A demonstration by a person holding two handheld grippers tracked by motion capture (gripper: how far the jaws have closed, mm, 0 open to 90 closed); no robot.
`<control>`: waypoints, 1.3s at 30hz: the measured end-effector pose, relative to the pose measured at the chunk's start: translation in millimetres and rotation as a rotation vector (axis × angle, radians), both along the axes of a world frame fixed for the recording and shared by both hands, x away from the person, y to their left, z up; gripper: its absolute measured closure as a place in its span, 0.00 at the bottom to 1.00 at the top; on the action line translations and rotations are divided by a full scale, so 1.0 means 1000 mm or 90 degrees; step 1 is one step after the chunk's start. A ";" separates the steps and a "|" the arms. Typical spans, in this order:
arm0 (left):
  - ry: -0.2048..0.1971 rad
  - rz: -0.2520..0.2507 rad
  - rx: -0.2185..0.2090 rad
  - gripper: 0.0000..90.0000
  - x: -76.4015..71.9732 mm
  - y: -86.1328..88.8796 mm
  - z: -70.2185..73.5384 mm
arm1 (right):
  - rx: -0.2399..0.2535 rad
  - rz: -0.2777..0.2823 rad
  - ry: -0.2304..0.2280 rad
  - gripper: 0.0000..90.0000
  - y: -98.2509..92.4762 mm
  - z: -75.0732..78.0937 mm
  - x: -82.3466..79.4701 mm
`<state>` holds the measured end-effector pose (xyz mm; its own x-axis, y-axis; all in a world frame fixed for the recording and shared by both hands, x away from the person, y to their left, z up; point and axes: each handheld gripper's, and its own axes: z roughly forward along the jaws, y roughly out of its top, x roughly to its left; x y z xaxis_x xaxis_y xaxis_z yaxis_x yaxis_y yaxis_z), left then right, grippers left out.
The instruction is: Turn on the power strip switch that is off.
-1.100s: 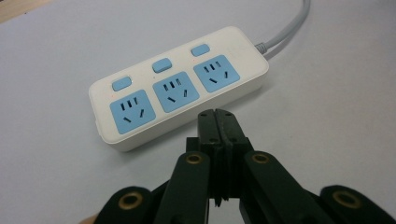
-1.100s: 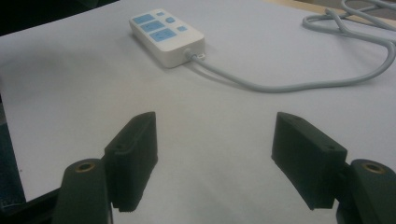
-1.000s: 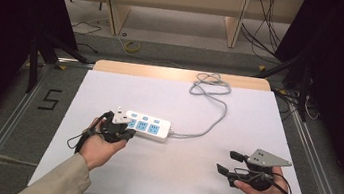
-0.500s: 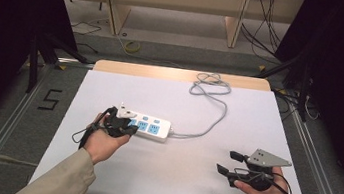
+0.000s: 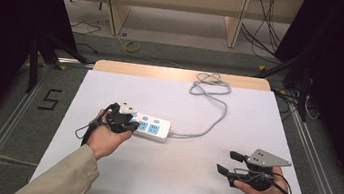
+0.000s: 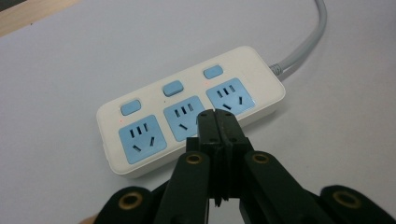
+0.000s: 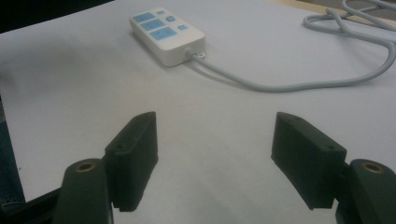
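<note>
Since a second ago the left gripper (image 5: 128, 124) has edged a little along the power strip (image 5: 153, 127), while the right gripper (image 5: 231, 164) has kept its place. The power strip is a rounded white plastic block with three pale blue sockets and three blue rocker buttons, lying flat on the matte white table (image 5: 174, 178) left of its middle. Its smooth grey cable (image 5: 208, 114) runs off one end and coils at the far wooden edge. The left gripper's black jaws are pressed together with nothing between them, their tips over the strip's near edge by the middle socket (image 6: 182, 119). The left gripper view shows the slot patterns and small red dots beside the buttons, which the high view does not resolve. The right gripper hangs well apart near the table's right front, its blocky matte jaws spread wide on nothing. The right gripper view shows the cable's entry into the strip's end.
</note>
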<state>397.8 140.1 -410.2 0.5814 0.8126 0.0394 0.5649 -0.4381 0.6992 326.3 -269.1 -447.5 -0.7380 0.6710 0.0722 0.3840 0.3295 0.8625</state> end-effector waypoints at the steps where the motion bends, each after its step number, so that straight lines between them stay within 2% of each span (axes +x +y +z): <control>1: -0.001 0.001 0.000 1.00 0.001 0.000 0.000 | 0.000 0.000 0.001 0.35 0.000 0.000 0.000; 12: -0.007 0.005 0.012 1.00 0.011 -0.004 0.003 | -0.003 0.000 0.000 0.35 0.000 0.000 0.000; 22: 0.001 0.011 0.017 1.00 0.021 -0.005 0.001 | -0.003 0.001 -0.001 0.35 0.000 0.000 0.000; 39: -0.003 0.021 0.018 1.00 0.031 -0.007 0.004 | -0.003 0.001 0.000 0.35 0.000 0.000 0.000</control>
